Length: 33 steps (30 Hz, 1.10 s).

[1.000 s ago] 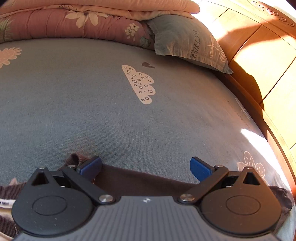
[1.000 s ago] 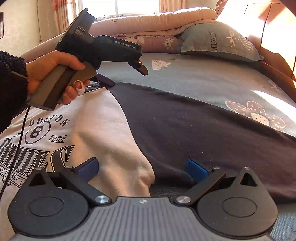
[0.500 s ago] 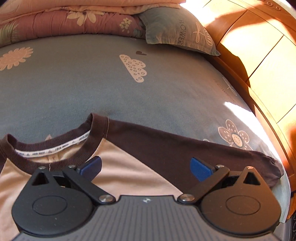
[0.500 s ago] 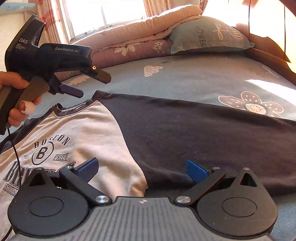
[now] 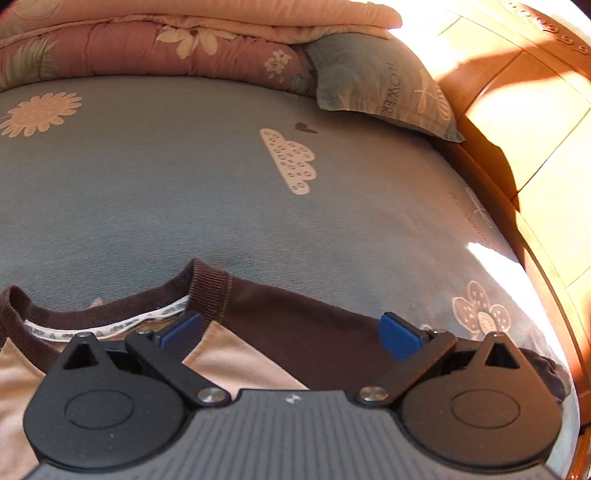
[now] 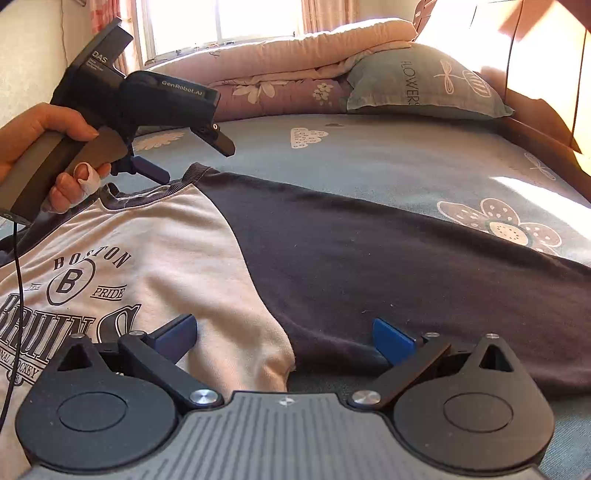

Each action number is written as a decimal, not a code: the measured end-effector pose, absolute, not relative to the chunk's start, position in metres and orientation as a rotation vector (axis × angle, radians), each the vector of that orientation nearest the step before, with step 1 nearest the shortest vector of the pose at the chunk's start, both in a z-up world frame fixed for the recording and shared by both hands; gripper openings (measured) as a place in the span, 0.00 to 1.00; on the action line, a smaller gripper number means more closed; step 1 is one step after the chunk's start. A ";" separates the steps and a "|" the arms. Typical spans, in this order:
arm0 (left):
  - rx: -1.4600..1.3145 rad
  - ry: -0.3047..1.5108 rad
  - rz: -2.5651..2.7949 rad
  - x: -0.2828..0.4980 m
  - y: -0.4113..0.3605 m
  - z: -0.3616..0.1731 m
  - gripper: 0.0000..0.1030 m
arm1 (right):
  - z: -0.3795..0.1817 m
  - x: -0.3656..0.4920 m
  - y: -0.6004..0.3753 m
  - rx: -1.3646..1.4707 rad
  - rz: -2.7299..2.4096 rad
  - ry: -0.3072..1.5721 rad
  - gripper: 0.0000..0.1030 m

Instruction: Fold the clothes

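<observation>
a cream sweatshirt (image 6: pixel 155 258) with dark brown raglan sleeves lies flat, front side up, on a grey-blue bed sheet (image 6: pixel 388 158) printed with clouds and flowers. its chest carries dark lettering that reads "boston", a circled "b", "pride" and "bruins". the ribbed brown collar (image 5: pixel 207 284) lies at the far end of the garment, with a strip of white label tape inside it. 1 sleeve (image 6: pixel 406 266) stretches out straight toward the right side of the bed, its cuff (image 5: pixel 546 373) bunched near the mattress edge. the left gripper (image 6: pixel 192 157), held in a person's hand (image 6: pixel 48 147) with 1 finger wrapped in white tape, hovers just above the collar, its 2 fingers spread apart and gripping nothing; in its own wrist view the blue pads (image 5: pixel 400 334) sit on either side of the seam where cream body meets brown shoulder. the right gripper (image 6: pixel 284 339) is low over the underarm area, also spread wide and holding nothing, 1 pad over the cream body and the other over the brown sleeve. beyond the garment, a grey pillow (image 6: pixel 424 85) printed "flowers" rests against a folded pink floral quilt (image 6: pixel 280 66). a sunlit wooden headboard (image 5: pixel 528 118) runs along the right, and a bright window (image 6: pixel 229 18) stands behind the quilt.
</observation>
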<state>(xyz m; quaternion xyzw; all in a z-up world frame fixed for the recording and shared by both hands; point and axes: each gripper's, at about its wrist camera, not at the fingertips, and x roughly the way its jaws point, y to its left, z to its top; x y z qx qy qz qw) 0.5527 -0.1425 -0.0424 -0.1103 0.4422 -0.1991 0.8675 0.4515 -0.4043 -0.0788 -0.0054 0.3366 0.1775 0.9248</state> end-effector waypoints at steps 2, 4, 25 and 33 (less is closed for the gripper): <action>-0.215 0.952 -0.508 0.548 -0.168 -0.039 0.99 | -0.079 0.452 -0.405 -0.005 0.365 0.692 1.00; -0.211 0.984 -0.599 0.549 -0.196 -0.043 0.99 | -0.080 0.452 -0.405 -0.008 0.365 0.693 1.00; -0.067 1.029 -0.530 0.528 -0.203 -0.014 0.98 | -0.078 0.455 -0.410 -0.034 0.350 0.680 1.00; -0.069 1.115 -0.396 0.433 -0.126 -0.007 0.99 | -0.079 0.465 -0.432 0.059 0.300 0.686 1.00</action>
